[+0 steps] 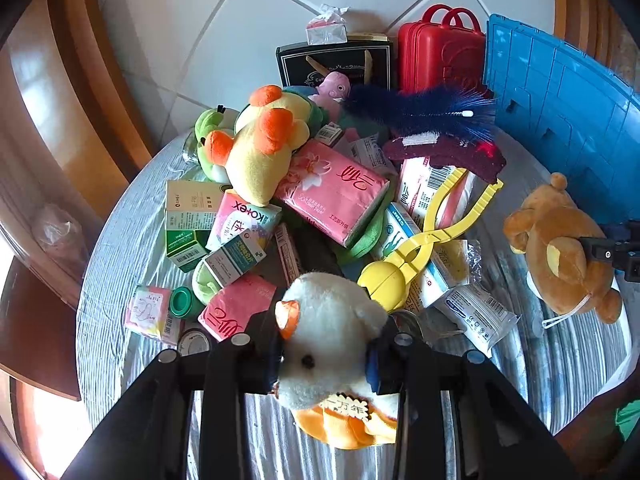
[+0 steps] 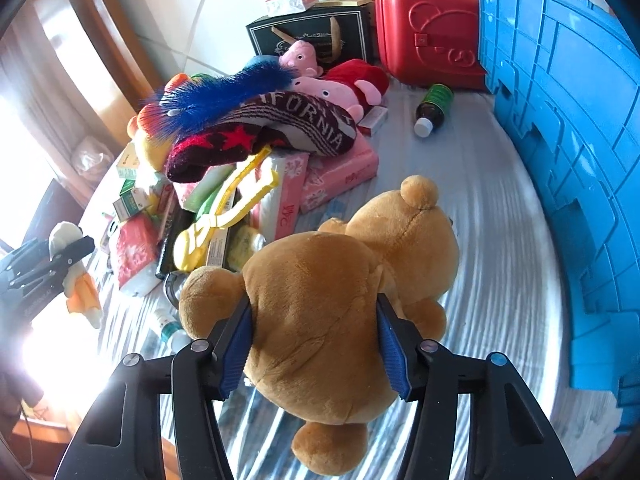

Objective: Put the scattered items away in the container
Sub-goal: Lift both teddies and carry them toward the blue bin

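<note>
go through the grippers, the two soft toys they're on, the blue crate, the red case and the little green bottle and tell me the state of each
left gripper: shut on the white plush.
white plush: gripped, lifted.
right gripper: shut on the brown bear.
brown bear: gripped.
blue crate: upright at the table's edge.
red case: closed, upright.
green bottle: lying down, capped.

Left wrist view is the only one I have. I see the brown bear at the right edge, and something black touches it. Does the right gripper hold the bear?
Observer: Yes. The right gripper is shut on the brown bear; both blue pads press into its body.
Operator: Does anything lie near the red case that the pile hides from me?
Observer: A dark bottle with a white cap lies on its side on the cloth, just in front of the case.
Operator: What is written on the dark sock?
Observer: The letters IFORNIA show; the start is hidden under the blue brush.
</note>
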Available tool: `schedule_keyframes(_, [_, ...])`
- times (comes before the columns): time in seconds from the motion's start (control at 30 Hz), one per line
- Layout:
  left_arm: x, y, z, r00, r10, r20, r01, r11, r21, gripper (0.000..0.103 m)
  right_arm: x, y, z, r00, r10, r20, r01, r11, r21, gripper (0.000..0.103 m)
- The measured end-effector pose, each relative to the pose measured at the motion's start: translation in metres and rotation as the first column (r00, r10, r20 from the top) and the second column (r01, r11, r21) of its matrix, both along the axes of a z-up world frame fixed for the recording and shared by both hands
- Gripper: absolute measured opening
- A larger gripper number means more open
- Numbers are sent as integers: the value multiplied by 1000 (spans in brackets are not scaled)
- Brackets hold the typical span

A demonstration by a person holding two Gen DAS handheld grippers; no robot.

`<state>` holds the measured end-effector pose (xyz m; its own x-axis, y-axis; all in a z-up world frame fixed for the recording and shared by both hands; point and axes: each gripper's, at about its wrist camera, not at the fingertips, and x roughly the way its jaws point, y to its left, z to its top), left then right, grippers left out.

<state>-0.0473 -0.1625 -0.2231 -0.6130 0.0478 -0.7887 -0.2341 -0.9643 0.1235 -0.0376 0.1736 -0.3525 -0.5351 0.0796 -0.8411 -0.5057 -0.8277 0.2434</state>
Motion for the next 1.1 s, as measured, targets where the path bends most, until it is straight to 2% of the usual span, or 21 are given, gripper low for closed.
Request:
schedule_keyframes(0.23, [6, 0, -7, 1000, -4, 20, 4, 1000, -8, 31, 3, -3, -33, 997, 4, 75, -3, 1000, -3, 55])
schedule_keyframes(0.33, [9, 0, -10, 1000, -9, 27, 9, 1000, -11, 31, 3, -7, -44, 994, 26, 106, -24, 1000, -19, 65])
schedule_keyframes(0.37, [9, 0, -11, 1000, -9, 28, 10, 1000, -13, 31, 4, -8, -45, 994, 21, 104, -20, 1000, -10, 77])
schedule_keyframes(0.43, [10, -1, -12, 999, -10, 31, 10, 1000, -13, 31, 4, -9, -48, 994, 10, 106, -9, 1000, -10, 83])
schedule_keyframes(0.53, [10, -3, -12, 999, -13, 30, 14, 1000, -16, 31, 5, -4, -52, 994, -46, 104, 51, 998, -47, 98])
schedule_keyframes(0.6, [9, -5, -12, 1000, -10, 29, 11, 1000, -14, 31, 8, 4, -55, 989, -104, 106, 114, 989, -96, 99])
schedule_keyframes(0.63, [8, -7, -12, 1000, -9, 28, 9, 1000, -14, 31, 9, 8, -57, 984, -141, 113, 154, 981, -118, 103])
schedule_keyframes(0.73, [7, -9, -13, 1000, -8, 29, 8, 1000, -15, 31, 10, 19, -66, 968, -221, 120, 241, 952, -190, 103])
schedule_keyframes(0.87, [6, -12, -16, 999, -8, 36, 8, 1000, -16, 31, -1, 25, -74, 962, -253, 105, 271, 932, -240, 103])
schedule_keyframes(1.1, [3, -22, -27, 998, -2, 61, 3, 1000, -25, 31, -18, 24, -80, 953, -271, 132, 294, 934, -204, 103])
